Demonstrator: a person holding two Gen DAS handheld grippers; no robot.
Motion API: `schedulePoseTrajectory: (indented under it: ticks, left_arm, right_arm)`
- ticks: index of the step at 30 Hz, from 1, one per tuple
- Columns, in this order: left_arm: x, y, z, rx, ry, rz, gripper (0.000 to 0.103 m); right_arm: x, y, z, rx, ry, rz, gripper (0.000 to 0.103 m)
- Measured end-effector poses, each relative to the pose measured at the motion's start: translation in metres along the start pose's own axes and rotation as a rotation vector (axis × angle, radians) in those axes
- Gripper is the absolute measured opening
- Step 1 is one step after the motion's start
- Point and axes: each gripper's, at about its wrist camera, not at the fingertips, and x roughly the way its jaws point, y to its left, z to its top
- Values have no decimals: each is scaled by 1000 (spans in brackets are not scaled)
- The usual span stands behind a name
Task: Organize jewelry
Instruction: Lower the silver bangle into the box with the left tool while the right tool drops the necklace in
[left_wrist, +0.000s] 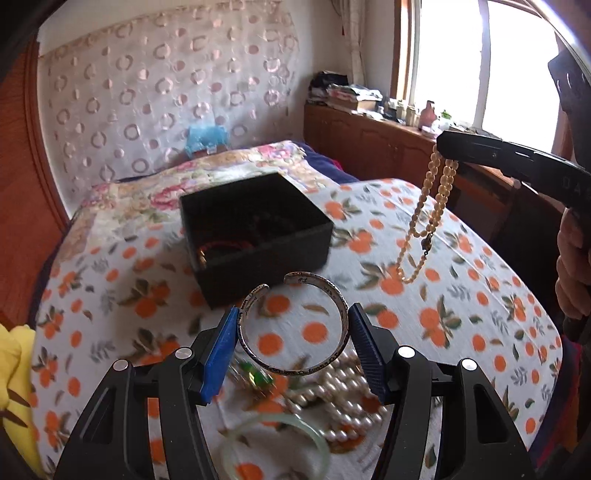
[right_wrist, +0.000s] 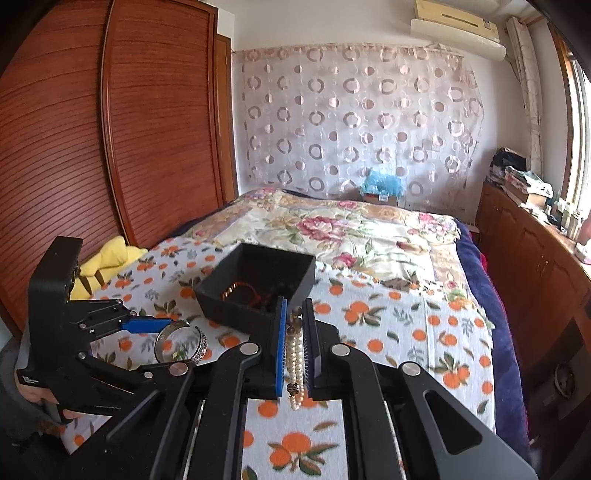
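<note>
**Ana:** Starting on the left wrist view: your left gripper (left_wrist: 291, 332) is pinching the silver cuff bangle (left_wrist: 293, 326) across its width, blue pads on either side, open ends pointing toward the black box (left_wrist: 255, 236). It's in the air, just short of the box's near wall.

**Ben:** And below it the orange-print sheet (left_wrist: 461, 295) has more waiting: a heap of white pearls (left_wrist: 343, 391), a pale green bangle (left_wrist: 273, 443), something small and green (left_wrist: 256, 374). Off to the right, your right gripper (left_wrist: 447, 147) has the cream bead necklace (left_wrist: 424, 221) dangling in a long loop, well clear of the sheet.

**Ana:** Over to the right wrist view. Your right gripper (right_wrist: 294, 343) is pressed together on the bead necklace (right_wrist: 295, 354), strand running straight between the pads.

**Ben:** The black box (right_wrist: 255, 288) sits just ahead, open, with a red cord bracelet (right_wrist: 243, 286) already inside. Your left gripper (right_wrist: 147, 326) shows at left with the cuff bangle (right_wrist: 181, 345).

**Ana:** My advice: carry the cuff fully over the rim before you spread the pads, and lower it so it doesn't bounce out.

**Ben:** And with the necklace, I'd feed the hanging end in first so it coils rather than drapes over the wall. One hand at a time, or they'll likely crowd each other.
</note>
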Motion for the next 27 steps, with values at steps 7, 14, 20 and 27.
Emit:
schedulePoseTrajectory:
  ticks: [7,14,20,27]
  left_arm:
    - [8,19,32,-9,-36,45,58]
    - [36,35,55,-24,-22,82,58]
    - [54,41,61,-32,-14,94,58]
    - [49,46,59,-53,-19,91,61]
  right_arm:
    - [16,2,27,-13,-16,-5,9]
    - [29,-3,50,-12,-31,-24,9]
    - [39,-9,58,-9,-24,-38,9]
    - [47,-9,61,-4,-20,-35,9]
